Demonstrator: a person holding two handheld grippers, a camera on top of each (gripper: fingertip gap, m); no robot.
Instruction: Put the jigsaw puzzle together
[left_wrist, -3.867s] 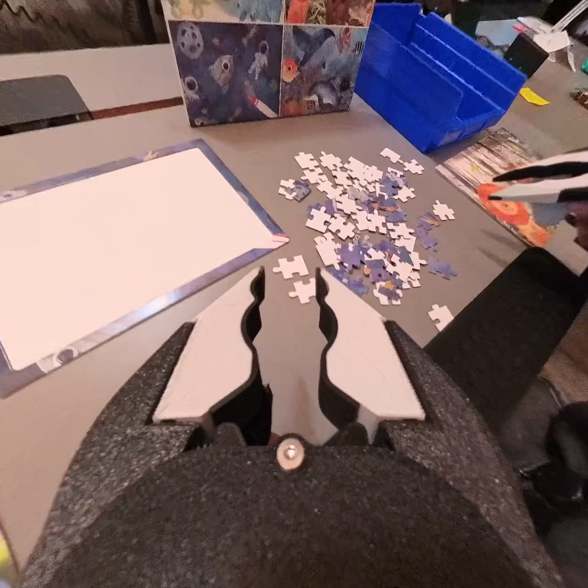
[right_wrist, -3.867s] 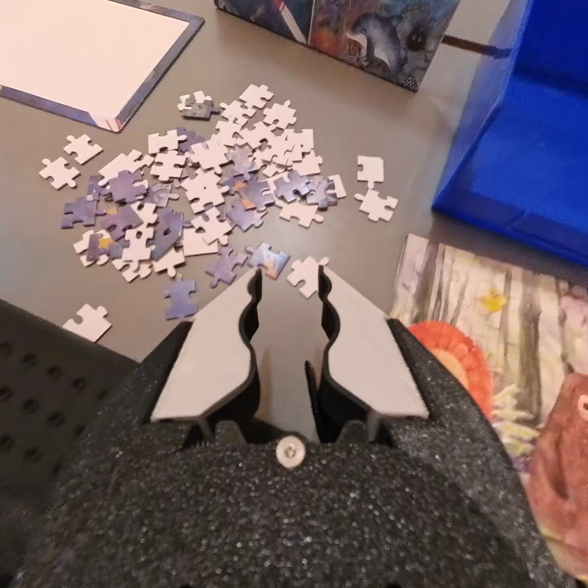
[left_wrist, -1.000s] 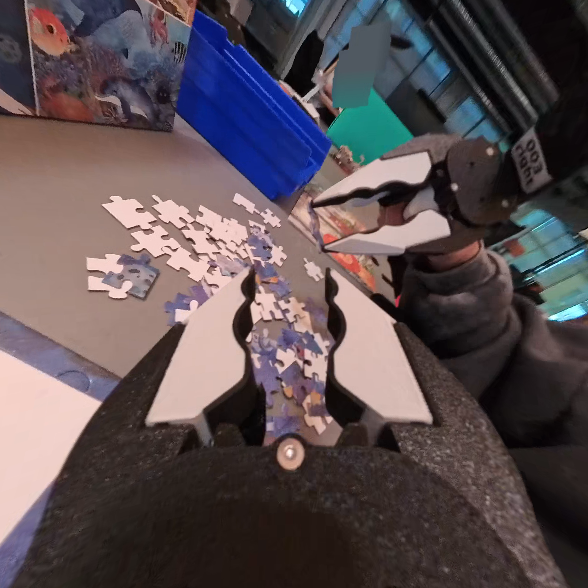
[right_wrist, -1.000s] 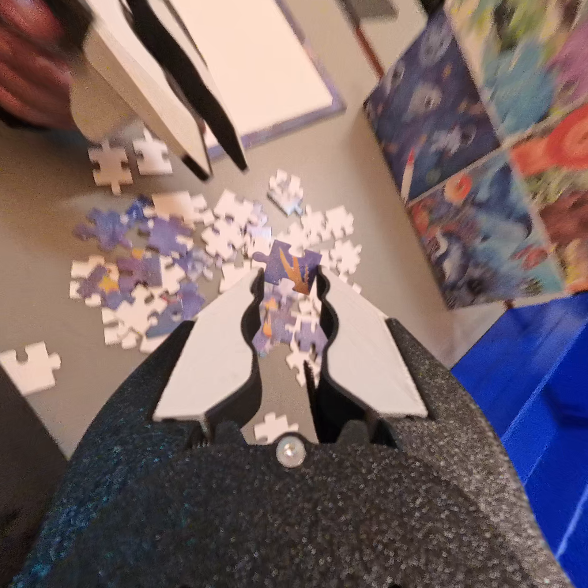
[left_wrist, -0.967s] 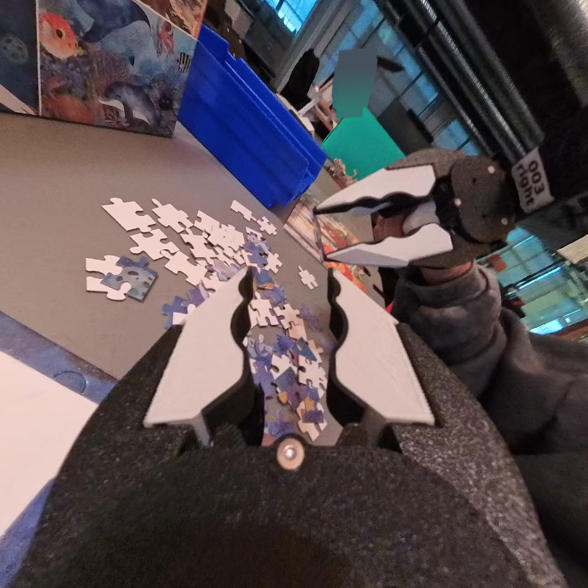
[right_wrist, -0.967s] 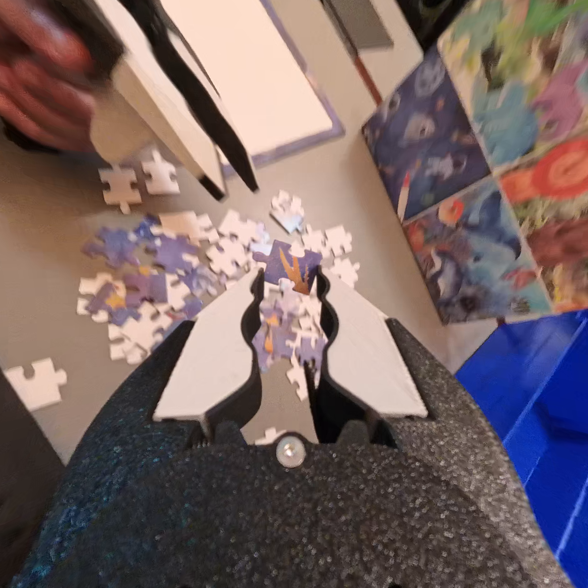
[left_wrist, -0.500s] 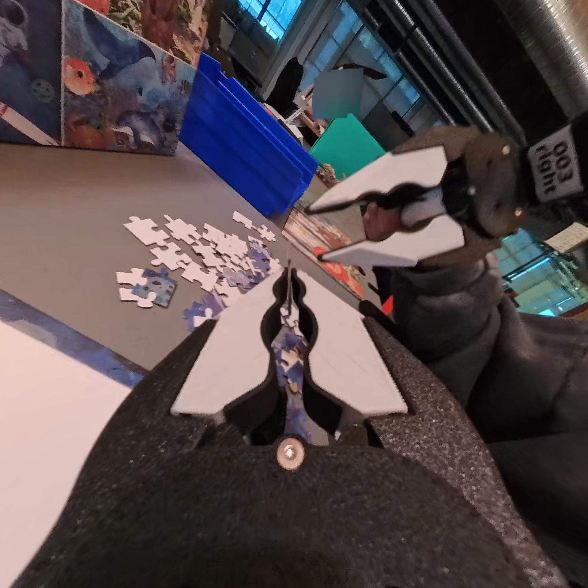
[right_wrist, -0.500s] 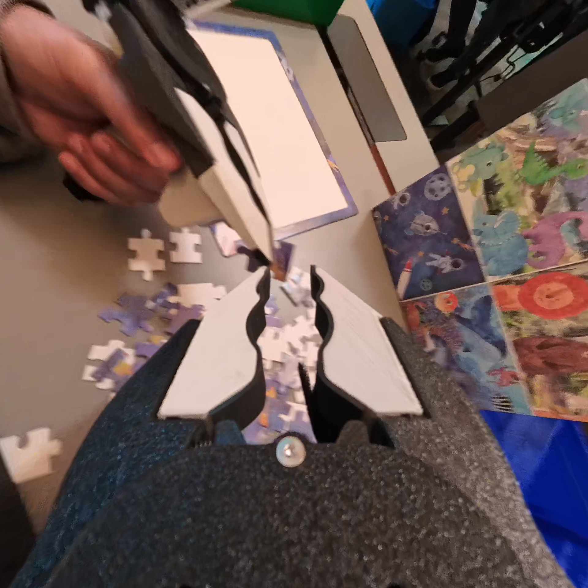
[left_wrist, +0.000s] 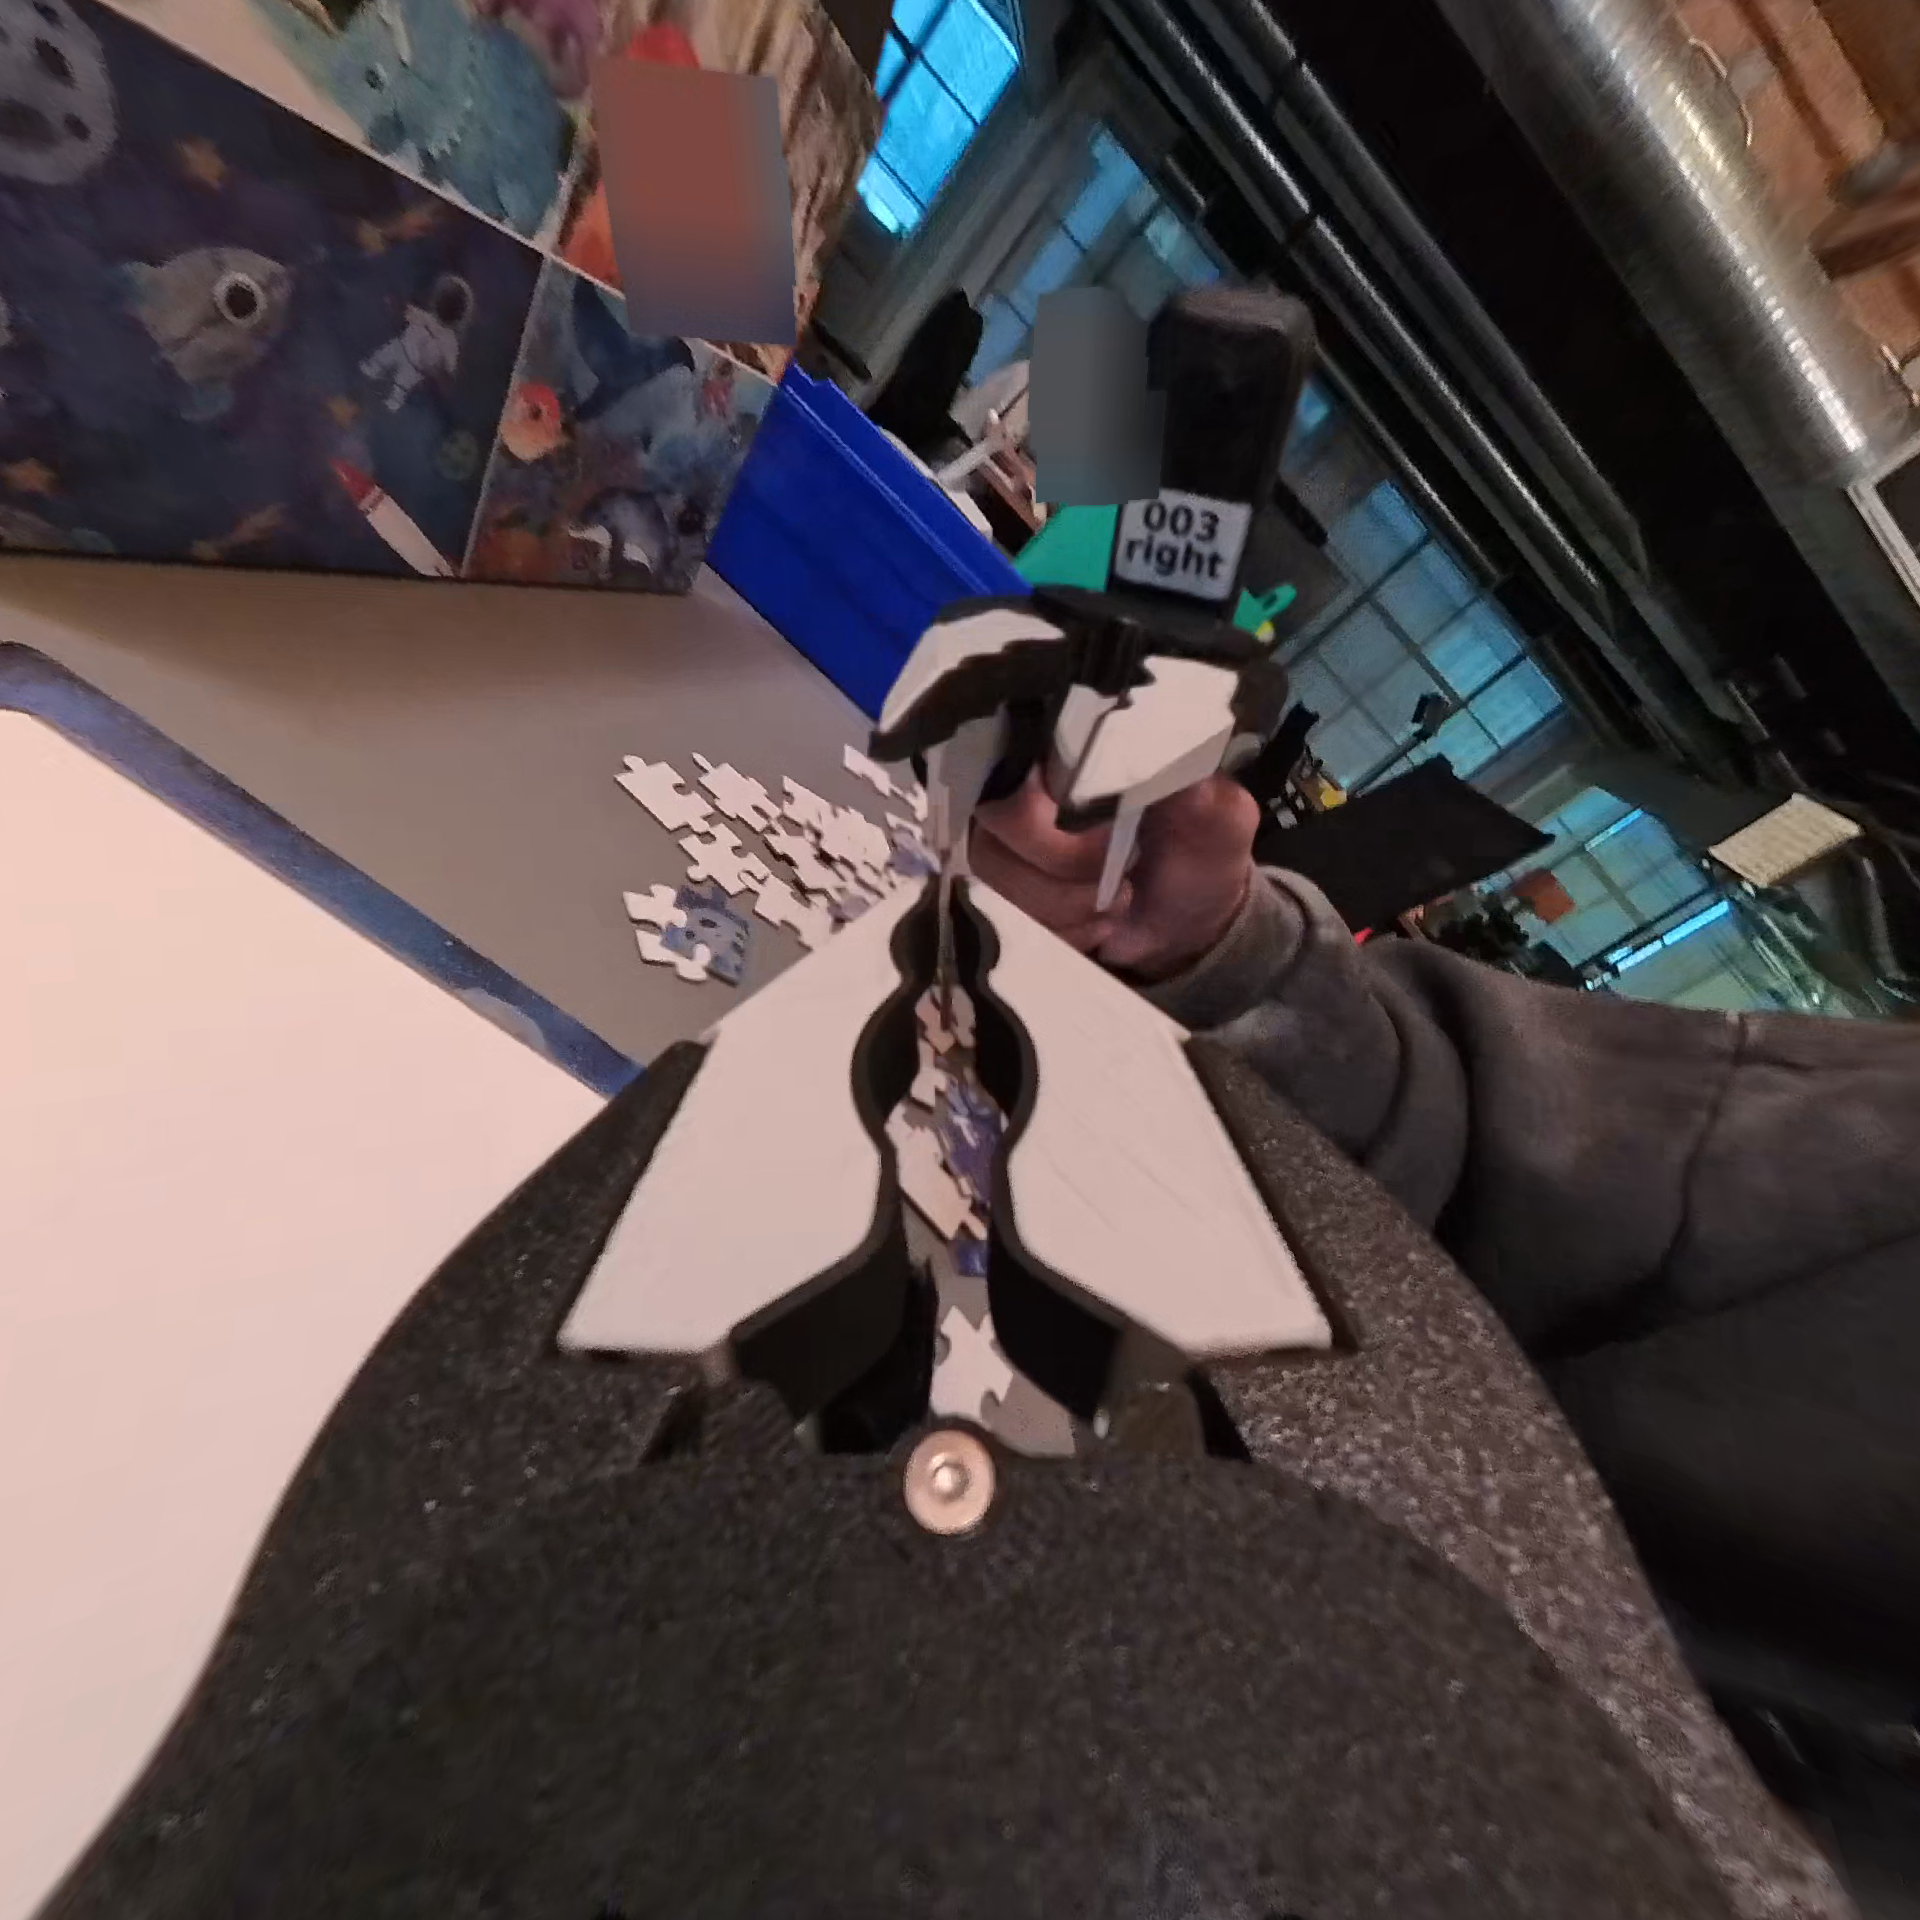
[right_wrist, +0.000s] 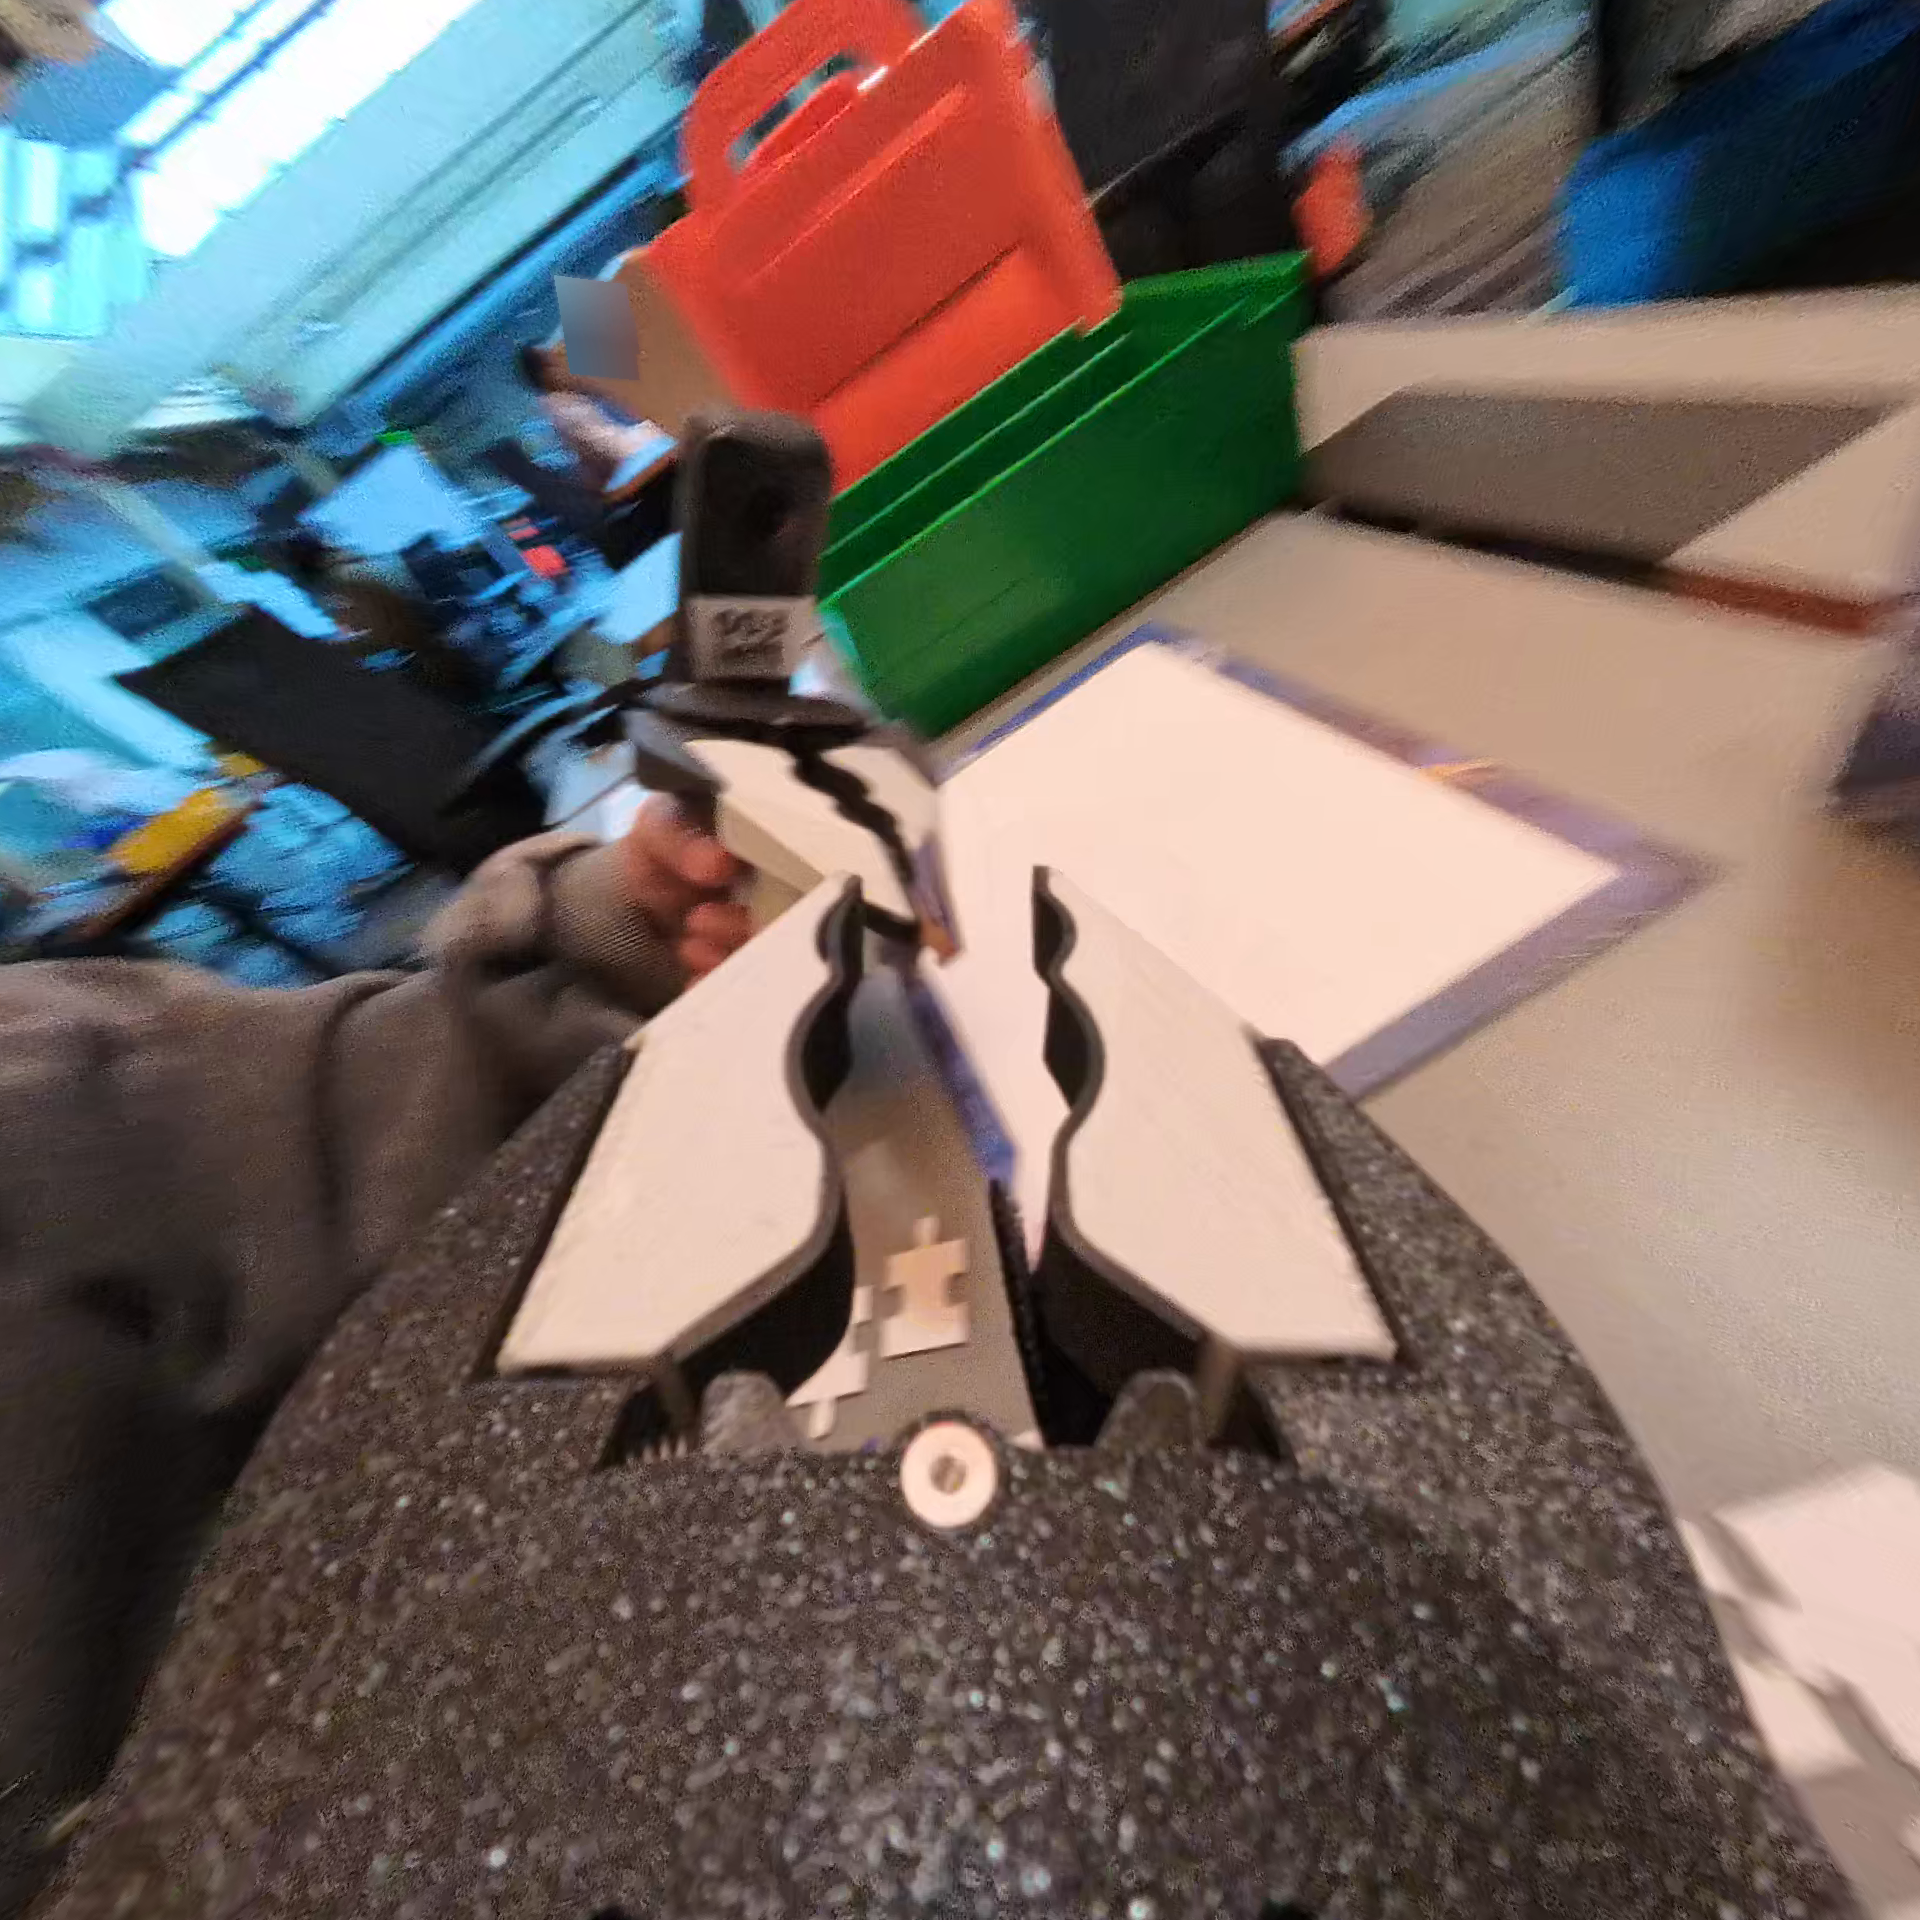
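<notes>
My left gripper (left_wrist: 945, 916) is shut on a thin puzzle piece (left_wrist: 943, 883), seen edge-on, held above the table. My right gripper (right_wrist: 945, 883) is open and empty, its tips on either side of the left gripper (right_wrist: 912, 914) and the blue and orange piece (right_wrist: 938, 932). In the left wrist view the right gripper (left_wrist: 1023, 868) faces me, held by a hand. The white puzzle board with a blue border (left_wrist: 208, 1039) lies at the left; it also shows in the right wrist view (right_wrist: 1247, 831). The pile of loose pieces (left_wrist: 774, 831) lies beyond the board.
The picture-covered puzzle box (left_wrist: 260, 312) and a blue bin (left_wrist: 831, 592) stand at the back. A green bin (right_wrist: 1060, 540) with an orange carrier (right_wrist: 883, 239) stands behind the board. Two white pieces (right_wrist: 925, 1294) lie under my right gripper. A grey sleeve (left_wrist: 1558, 1195) is at the right. Less than 4 cm separates the two grippers' tips.
The right gripper held the blue and orange piece; the left gripper shut on it and the right one opened. Both grippers have since tilted up and turned to face each other.
</notes>
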